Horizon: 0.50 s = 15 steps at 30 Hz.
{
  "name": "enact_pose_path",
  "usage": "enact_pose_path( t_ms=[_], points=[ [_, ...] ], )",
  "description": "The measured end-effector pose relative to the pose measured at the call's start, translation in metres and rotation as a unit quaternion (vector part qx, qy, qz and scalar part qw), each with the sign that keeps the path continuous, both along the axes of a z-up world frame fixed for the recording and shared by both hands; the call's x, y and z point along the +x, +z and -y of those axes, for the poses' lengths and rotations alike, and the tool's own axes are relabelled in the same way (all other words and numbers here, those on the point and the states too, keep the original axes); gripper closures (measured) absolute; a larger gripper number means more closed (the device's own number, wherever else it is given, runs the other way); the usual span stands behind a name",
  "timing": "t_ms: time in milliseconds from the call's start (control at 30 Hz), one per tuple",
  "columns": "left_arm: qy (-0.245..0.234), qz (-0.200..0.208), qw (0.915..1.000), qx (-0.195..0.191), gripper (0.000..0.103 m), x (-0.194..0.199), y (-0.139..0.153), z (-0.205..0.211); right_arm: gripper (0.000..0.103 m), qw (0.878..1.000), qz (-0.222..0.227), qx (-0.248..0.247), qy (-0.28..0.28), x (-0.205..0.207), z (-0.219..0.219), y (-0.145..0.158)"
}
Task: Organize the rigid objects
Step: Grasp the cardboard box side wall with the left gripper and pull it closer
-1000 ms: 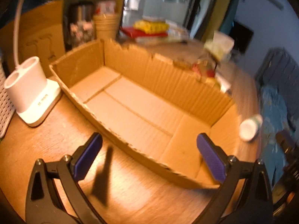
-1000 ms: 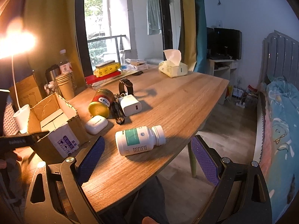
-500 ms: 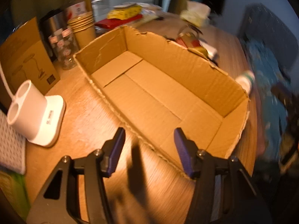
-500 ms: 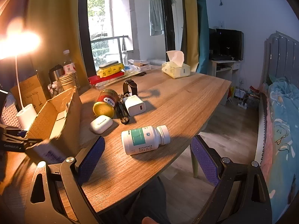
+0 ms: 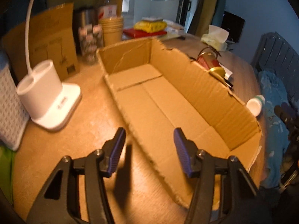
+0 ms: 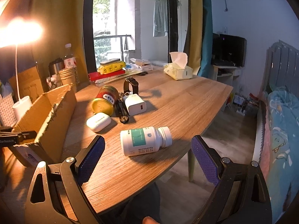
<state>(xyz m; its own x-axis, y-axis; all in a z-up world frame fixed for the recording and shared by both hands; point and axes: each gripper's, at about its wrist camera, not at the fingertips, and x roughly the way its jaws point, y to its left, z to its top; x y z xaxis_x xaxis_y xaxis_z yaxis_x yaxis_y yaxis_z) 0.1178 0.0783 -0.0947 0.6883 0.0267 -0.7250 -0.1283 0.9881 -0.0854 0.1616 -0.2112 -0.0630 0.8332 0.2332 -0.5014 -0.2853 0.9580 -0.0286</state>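
A wooden table (image 6: 186, 100) stood in a bedroom with a balcony door behind it, lit warmly by a lamp; on it lay an open, shallow brown cardboard box (image 5: 186, 85) with ragged torn walls, nothing inside it.

The left gripper (image 5: 149, 149) hung over the box's near long wall, its jaws parted a moderate way, one purple pad outside the wall and the other over the box floor; whether either pad touched the cardboard could not be told; it grasped nothing.

The right gripper (image 6: 147, 160) was spread wide and unladen, above the table edge to the right of the box; a white pill bottle with a green label (image 6: 144, 141) lay on its side just beyond and between the pads, apart from both.

Farther right of the box lay a white oval earbud case (image 6: 98, 121), a red tin with a gold lid (image 6: 105, 100) on its side, a white square charger (image 6: 135, 104), a slim black pen-like object (image 6: 122, 113) and a dark-strapped watch (image 6: 130, 85); a white lamp base (image 5: 48, 100) stood to the box's left.
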Motion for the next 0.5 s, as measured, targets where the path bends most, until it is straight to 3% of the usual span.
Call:
enact_pose_path(
  t_ms=[167,233,500],
  points=[
    [-0.042,-0.016,0.9987,0.023,0.073,0.006,0.002,-0.003,0.008,1.000,-0.011,0.002,0.011,0.017,0.003,-0.007],
    [-0.050,-0.012,0.9982,0.031,0.074,0.007,0.001,-0.006,0.008,0.999,-0.024,0.018,0.012,0.024,0.005,-0.010],
    [-0.047,-0.013,0.9984,-0.029,0.078,0.018,-0.008,0.001,0.008,0.996,-0.069,0.055,0.000,0.037,-0.001,-0.024]
  ],
)
